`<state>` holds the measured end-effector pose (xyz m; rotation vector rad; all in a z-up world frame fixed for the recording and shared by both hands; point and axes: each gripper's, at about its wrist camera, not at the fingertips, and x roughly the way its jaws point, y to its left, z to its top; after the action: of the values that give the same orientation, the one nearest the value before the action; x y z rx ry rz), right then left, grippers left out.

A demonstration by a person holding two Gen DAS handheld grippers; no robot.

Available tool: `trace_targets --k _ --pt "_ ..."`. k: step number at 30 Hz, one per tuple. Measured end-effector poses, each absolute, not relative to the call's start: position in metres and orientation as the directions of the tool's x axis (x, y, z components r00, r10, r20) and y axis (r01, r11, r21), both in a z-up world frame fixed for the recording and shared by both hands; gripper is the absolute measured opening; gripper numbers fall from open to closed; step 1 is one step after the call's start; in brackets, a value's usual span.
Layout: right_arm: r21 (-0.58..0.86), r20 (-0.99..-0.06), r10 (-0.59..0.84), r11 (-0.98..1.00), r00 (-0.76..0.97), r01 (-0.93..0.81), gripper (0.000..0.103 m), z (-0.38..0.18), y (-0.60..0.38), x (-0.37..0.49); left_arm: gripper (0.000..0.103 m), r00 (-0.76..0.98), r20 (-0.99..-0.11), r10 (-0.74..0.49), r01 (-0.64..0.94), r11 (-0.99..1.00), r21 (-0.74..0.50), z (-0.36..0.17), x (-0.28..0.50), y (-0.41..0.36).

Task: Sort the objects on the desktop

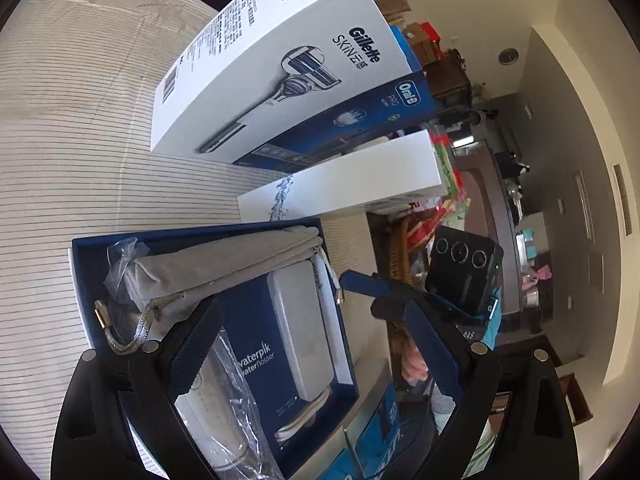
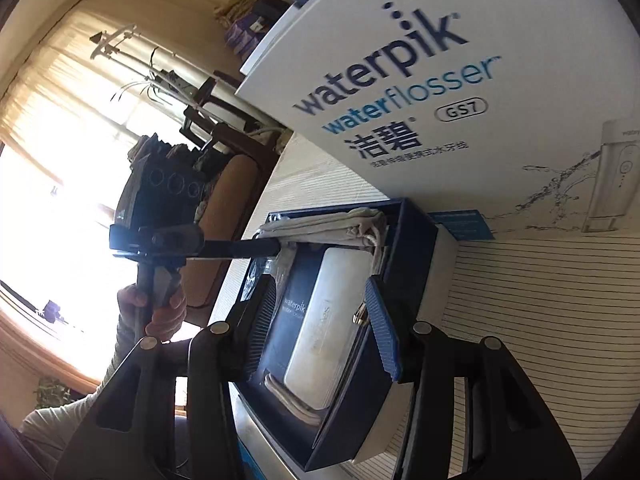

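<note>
Both claws stand open over the open dark-blue cardboard Waterpik box (image 2: 416, 236) on the striped cloth worktop (image 2: 560, 320). The left claw (image 1: 316, 344) straddles its edge; the right claw (image 2: 320, 312) hovers tilted above the white rectangular case (image 2: 324, 320) inside.

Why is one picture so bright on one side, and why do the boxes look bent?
In the right wrist view, the window is blown out white, leaving the other gripper a dark silhouette. In the left wrist view, light is even, but the fisheye bows the Gillette box edges, and the corners go black.
</note>
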<state>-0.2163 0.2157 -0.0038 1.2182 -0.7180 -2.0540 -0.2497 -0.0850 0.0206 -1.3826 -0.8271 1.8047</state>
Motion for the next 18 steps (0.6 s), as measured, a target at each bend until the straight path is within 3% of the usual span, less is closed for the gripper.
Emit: trace_targets --k 6,14,18 --pt "0.634 -0.668 -0.671 -0.74 -0.321 0.227 0.045 -0.003 0.189 -0.223 0.094 -0.196 -0.486 0.852 -0.095 -0.51 -0.855 0.019 -0.26 -0.089" --pt "0.369 -0.702 -0.495 -0.867 -0.512 0.333 0.046 0.057 0.144 -0.225 0.094 -0.222 -0.493 0.841 -0.14 -0.528 -0.837 0.041 -0.25 -0.097" --pt "0.308 -0.734 -0.466 -0.877 -0.494 0.37 0.045 0.057 0.116 -0.236 0.094 -0.233 -0.5 0.834 -0.133 -0.537 -0.833 0.043 -0.249 -0.105"
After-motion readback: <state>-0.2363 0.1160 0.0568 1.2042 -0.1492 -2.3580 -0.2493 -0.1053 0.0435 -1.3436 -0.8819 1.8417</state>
